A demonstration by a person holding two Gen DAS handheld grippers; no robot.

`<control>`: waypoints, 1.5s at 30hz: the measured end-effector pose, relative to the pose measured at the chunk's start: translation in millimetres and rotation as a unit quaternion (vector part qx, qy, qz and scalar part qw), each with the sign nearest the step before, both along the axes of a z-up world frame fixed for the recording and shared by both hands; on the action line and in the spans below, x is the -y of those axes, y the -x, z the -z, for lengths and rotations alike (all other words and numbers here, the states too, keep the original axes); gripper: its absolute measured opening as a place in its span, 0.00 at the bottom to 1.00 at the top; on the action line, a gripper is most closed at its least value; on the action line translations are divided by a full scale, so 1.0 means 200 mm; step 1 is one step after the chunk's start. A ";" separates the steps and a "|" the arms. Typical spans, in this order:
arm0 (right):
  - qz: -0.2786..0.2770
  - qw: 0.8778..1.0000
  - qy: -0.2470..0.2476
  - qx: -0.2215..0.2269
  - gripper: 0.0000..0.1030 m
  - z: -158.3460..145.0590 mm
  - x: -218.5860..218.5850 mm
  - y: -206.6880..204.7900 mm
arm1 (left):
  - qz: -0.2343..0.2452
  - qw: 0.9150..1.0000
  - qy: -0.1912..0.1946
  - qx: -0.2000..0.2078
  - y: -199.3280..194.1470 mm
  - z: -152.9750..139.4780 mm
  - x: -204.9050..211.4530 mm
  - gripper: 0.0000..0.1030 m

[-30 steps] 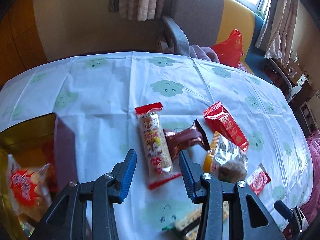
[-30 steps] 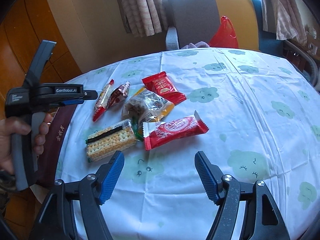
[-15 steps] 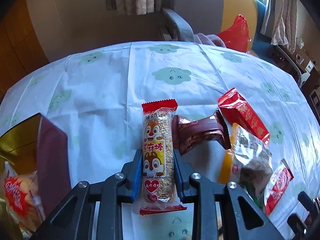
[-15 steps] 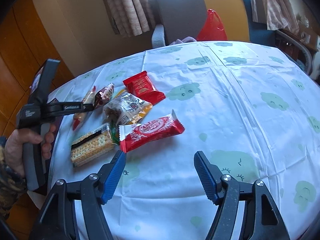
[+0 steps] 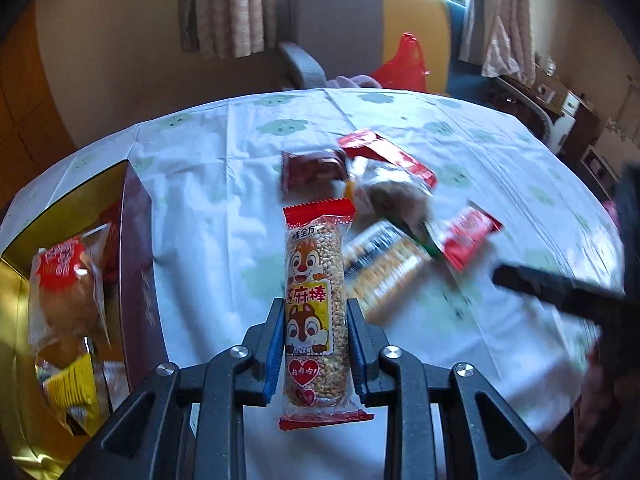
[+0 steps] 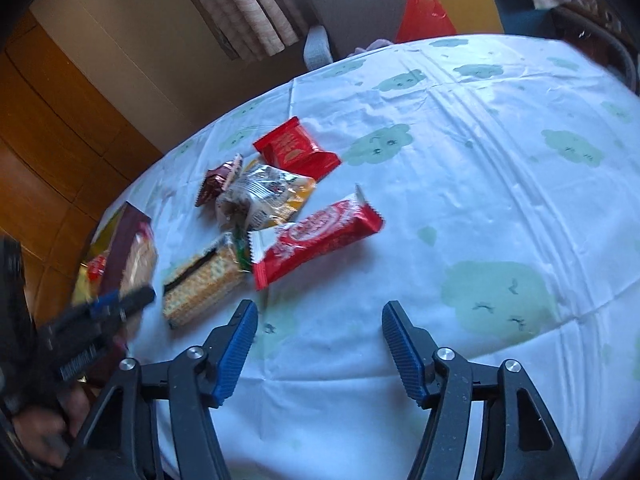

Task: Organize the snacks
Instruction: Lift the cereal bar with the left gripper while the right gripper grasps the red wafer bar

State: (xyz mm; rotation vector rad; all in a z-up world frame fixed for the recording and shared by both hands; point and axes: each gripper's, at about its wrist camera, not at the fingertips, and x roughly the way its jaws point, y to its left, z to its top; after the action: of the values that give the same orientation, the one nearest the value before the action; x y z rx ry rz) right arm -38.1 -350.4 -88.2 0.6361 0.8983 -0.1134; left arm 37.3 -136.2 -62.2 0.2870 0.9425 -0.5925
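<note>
The left gripper (image 5: 315,344) clamps the light, crisp, crushable sesame bar (image 5: 316,304) mid-length (frame centre), while the right gripper (image 6: 316,354), jaws just narrowing, stands empty.

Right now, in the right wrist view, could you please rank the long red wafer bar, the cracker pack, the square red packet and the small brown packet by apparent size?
1. long red wafer bar
2. cracker pack, near it in size and closer to the camera, so unsure
3. square red packet
4. small brown packet
</note>
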 end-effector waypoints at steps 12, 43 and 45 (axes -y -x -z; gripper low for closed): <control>0.014 0.998 0.048 -0.029 0.39 0.02 0.03 -0.33 | 0.059 0.998 -0.011 0.006 0.23 0.13 -0.06 0.28; -0.073 0.949 0.304 -0.023 0.31 0.02 -0.24 -0.27 | 0.041 0.999 0.000 -0.009 0.21 0.17 -0.07 0.29; -0.068 0.952 0.299 -0.012 0.31 0.03 -0.23 -0.25 | 0.039 0.999 -0.002 -0.008 0.21 0.17 -0.06 0.29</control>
State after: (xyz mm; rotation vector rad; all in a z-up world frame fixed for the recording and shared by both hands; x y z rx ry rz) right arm 12.4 -304.7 -94.4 0.0073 0.8710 -0.2571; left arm -4.4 -123.5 -95.5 0.3245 0.9510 -0.6658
